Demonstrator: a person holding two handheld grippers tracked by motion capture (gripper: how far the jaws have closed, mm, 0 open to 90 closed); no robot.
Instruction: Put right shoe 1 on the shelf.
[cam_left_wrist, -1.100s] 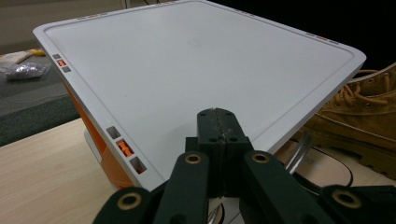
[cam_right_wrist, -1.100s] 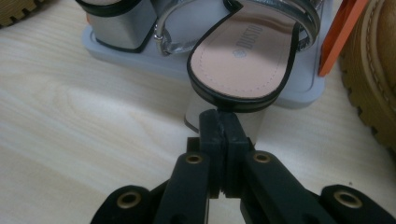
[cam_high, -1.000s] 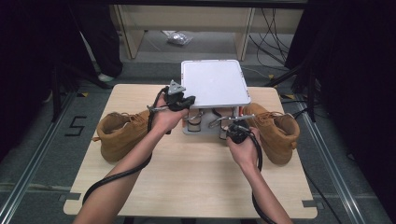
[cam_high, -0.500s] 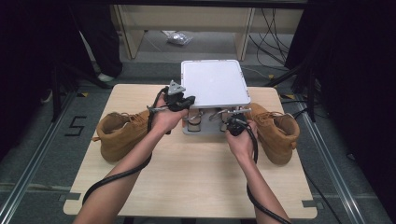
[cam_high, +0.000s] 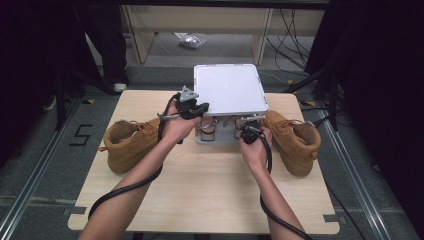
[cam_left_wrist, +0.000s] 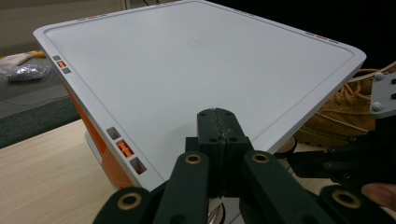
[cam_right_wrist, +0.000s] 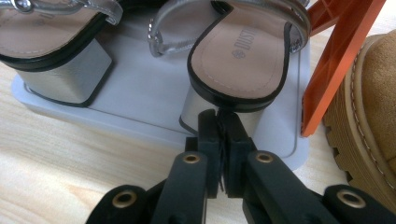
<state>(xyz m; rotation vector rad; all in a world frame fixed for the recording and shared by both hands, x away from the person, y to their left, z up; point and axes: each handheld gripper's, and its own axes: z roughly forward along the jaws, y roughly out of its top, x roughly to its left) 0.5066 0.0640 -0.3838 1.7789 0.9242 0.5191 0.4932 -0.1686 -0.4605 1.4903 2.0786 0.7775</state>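
on the grey tray (cam_right_wrist: 140, 116) | sandal (cam_right_wrist: 243, 60) heel toward right tongs (cam_right_wrist: 223, 122) | both tongs together

Two silver block-heeled sandals (cam_right_wrist: 243, 60) with tan insoles and black edging stand upright side by side on the grey bottom tray (cam_right_wrist: 140, 107) of a small rack, at the top of the right gripper view, heels toward the camera

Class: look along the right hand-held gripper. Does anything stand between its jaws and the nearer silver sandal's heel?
Nothing visible does. The right hand-held gripper, jaws shut, sits right at the block heel of the sandal on the grey tray; no object lies between.
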